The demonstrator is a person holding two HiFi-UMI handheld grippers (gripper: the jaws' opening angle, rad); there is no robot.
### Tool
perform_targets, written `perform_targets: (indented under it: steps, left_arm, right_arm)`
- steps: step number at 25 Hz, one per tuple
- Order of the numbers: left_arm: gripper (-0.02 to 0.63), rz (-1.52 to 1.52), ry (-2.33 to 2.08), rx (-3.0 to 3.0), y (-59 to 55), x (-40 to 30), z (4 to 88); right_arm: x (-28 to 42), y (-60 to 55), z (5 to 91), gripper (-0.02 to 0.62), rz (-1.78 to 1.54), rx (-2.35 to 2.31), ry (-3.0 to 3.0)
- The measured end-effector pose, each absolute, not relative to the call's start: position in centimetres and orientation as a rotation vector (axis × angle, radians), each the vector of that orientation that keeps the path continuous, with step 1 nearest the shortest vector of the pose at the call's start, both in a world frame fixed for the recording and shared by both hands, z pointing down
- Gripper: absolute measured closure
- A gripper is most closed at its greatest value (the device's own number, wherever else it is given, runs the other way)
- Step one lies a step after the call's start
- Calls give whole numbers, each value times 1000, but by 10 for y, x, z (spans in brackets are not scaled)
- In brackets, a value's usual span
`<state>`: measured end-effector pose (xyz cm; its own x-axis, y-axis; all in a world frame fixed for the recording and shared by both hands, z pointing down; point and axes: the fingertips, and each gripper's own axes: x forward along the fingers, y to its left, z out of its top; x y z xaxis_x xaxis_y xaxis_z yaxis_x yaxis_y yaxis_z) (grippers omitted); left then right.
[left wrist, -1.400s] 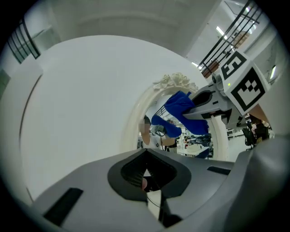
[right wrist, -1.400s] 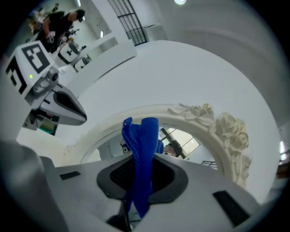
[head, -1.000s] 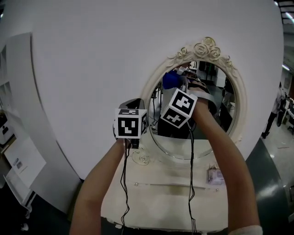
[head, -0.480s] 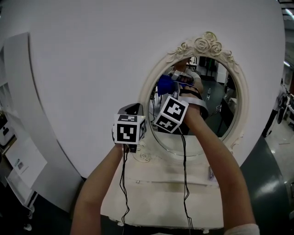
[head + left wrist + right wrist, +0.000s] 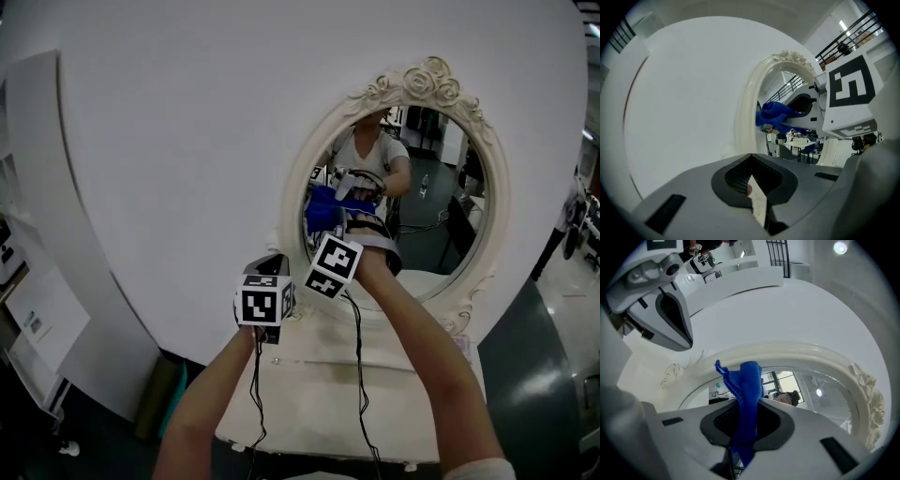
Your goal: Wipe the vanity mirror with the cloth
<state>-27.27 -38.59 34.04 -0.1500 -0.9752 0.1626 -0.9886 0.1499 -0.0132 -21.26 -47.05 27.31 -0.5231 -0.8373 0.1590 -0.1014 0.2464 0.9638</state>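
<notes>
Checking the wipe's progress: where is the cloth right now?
In the head view, the cloth is clamped in the right gripper, at the mirror's lower left.

In front of you, a cream vanity table (image 5: 323,380) carries an oval vanity mirror (image 5: 427,211) in an ornate frame, upright along its back.

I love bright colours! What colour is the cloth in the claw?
Blue. The cloth shows best in the right gripper view, held by the right claw.
</notes>
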Motion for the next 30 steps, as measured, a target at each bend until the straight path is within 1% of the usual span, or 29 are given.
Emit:
perform_targets:
  steps: [10,22,30]
  left_arm:
    - [601,223,-2183,1902,-371,-263,428]
    - [601,215,-2074,1847,-362,-247,498]
    - [601,237,-2036,1834,-362,-237,521]
  right_arm:
    - [-214,-469,368,528,-1234,731,-1830]
    - [-195,-472,472,528,-1106,590,-1808]
    - [-183,-473,509,528,-1038,549,-1826]
